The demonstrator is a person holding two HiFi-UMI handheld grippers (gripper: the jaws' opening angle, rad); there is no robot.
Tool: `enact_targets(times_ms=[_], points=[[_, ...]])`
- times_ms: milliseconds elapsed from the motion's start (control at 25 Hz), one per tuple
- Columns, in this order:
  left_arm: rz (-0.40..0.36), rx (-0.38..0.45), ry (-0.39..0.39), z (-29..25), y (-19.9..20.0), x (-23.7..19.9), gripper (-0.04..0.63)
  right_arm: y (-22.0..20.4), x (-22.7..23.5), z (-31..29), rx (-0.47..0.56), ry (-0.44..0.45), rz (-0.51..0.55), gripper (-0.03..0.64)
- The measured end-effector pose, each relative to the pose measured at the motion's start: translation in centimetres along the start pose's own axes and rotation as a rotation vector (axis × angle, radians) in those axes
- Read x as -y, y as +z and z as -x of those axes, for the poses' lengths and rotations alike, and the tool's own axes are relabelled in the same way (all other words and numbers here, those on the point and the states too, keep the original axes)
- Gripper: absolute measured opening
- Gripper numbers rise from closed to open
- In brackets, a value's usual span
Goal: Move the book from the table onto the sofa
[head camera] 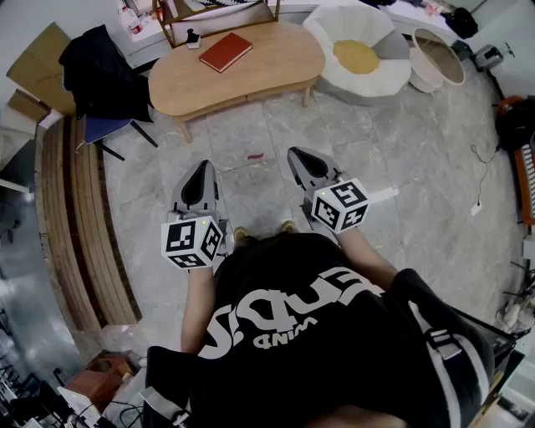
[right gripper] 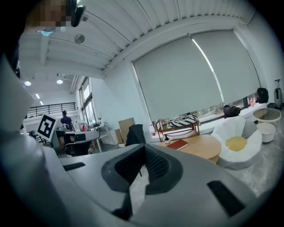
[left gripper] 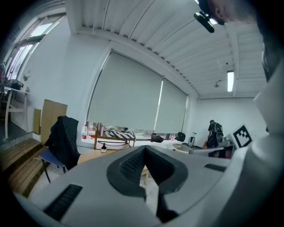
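A red book (head camera: pixel 226 52) lies flat on the far left part of a light wooden, bean-shaped low table (head camera: pixel 276 67); the right gripper view shows the book (right gripper: pixel 177 144) too. A white egg-shaped sofa (head camera: pixel 361 52) with a yellow centre stands right of the table, seen also as the sofa (right gripper: pixel 237 144) in the right gripper view. My left gripper (head camera: pixel 201 170) and right gripper (head camera: pixel 298 156) are held side by side over the floor, well short of the table. Both are shut with nothing between the tips.
A chair draped with a black jacket (head camera: pixel 96 71) stands left of the table. A small dark bottle (head camera: pixel 193 38) sits on the table behind the book. A wooden rack (head camera: pixel 217 12) and a round white tub (head camera: pixel 435 57) are at the back. Wooden planks (head camera: pixel 79 226) line the left.
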State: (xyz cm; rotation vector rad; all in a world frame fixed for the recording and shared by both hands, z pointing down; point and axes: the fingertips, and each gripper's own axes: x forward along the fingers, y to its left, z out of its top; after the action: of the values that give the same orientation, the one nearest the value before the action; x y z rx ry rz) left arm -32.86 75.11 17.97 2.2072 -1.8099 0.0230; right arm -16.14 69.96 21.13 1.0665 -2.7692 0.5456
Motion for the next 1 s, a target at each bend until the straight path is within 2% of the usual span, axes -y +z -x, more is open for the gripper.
enact_targets(times_ms=[440, 760, 1000], points=[[0.001, -0.009, -0.025, -0.5, 0.3, -1.8, 0.008, -0.2, -1.4, -2.3, -0.008, -0.016, 0.009, 0.002], [0.001, -0.031, -0.050, -0.5, -0.1, -5.7, 0.008, -0.2, -3.0, -4.4, 0.023, -0.080, -0.014, 0.002], [-0.049, -0.051, -0.095, -0.7, -0.6, -8.3, 0.008, -0.9, -4.5, -6.9, 0.037, -0.123, -0.014, 0.002]])
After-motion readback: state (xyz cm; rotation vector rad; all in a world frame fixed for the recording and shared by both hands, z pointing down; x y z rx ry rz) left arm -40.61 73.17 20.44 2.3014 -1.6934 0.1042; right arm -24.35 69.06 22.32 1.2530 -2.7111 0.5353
